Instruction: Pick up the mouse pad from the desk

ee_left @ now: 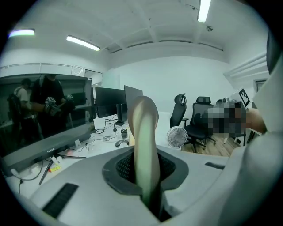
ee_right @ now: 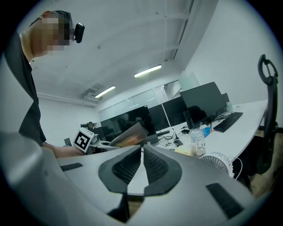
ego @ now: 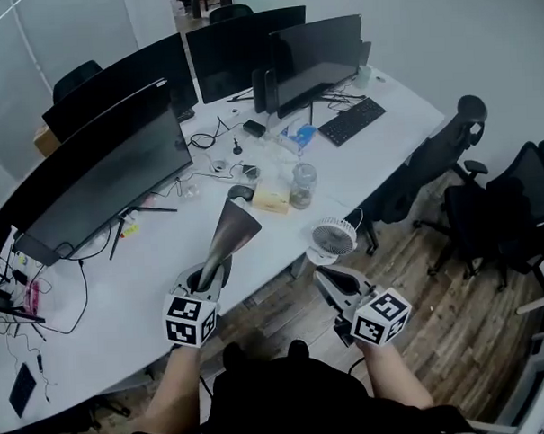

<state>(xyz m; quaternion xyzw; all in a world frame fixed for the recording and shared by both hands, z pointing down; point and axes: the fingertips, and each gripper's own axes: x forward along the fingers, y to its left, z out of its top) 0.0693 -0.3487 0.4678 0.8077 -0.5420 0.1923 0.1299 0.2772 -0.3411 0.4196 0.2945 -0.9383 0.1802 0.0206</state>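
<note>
Slipping, hazard one: the mouse pad (ego: 234, 229) is thin and limp, and my left gripper (ego: 210, 275) has it by one edge only. A quick swing or a tilt could, I judge, let it slide out of the pinch and drop to the table (ego: 140, 289).

Sweeping, hazard two: the pad's free end stands out ahead of me toward the curved monitor (ego: 108, 178), with the computer mouse (ego: 240, 192), plastic bottle (ego: 302, 185) and desk fan (ego: 331, 240) near. A careless turn might knock one of them.

Folding, hazard three: the pad bows along its length and may flop over.

Item, left jaws: nearly closed, clamped on the pad's near edge.

Item, right gripper (ego: 333, 285): jaws drawn together, nothing between them, off the table's near edge and apart from the pad.

Item, pad position: clear of the table, rising up and forward out of the left jaws, most of its body beyond their tips.
</note>
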